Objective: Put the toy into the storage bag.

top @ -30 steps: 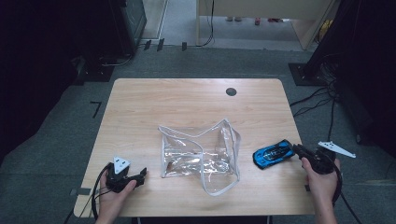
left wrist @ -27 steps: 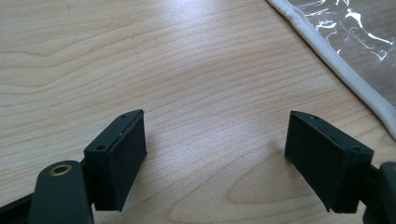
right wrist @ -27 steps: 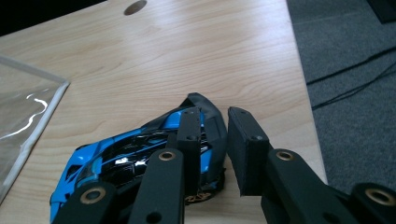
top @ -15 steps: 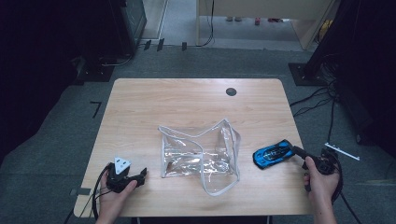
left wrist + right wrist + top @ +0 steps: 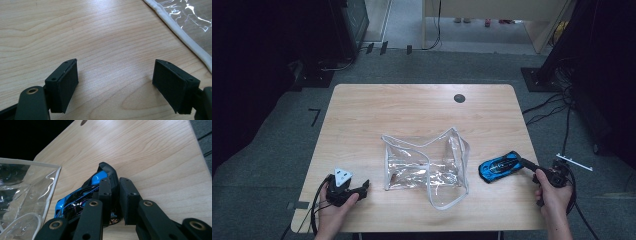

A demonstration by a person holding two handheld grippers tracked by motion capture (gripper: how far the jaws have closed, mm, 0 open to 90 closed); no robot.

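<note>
A blue and black toy car (image 5: 498, 166) lies on the wooden table (image 5: 412, 110), right of a clear plastic bag with white trim (image 5: 427, 167). My right gripper (image 5: 524, 162) reaches it from the right. In the right gripper view its jaws (image 5: 116, 181) stand close together, clamped on the black rear end of the car (image 5: 82, 195). The bag (image 5: 22, 185) lies beyond the car's nose. My left gripper (image 5: 362, 186) rests near the front left corner, open with nothing between its pads (image 5: 115, 75). The bag's trim (image 5: 185, 37) crosses the upper right of that view.
A dark round grommet (image 5: 459, 98) sits in the far part of the tabletop. Cables trail over the grey floor to the right of the table. The table's right edge lies close behind the car (image 5: 200, 157).
The right hand has rolled, so its grey plate has turned edge-on, and its jaws have settled on the car's rear. The car, the bag and the left gripper have stayed put.
</note>
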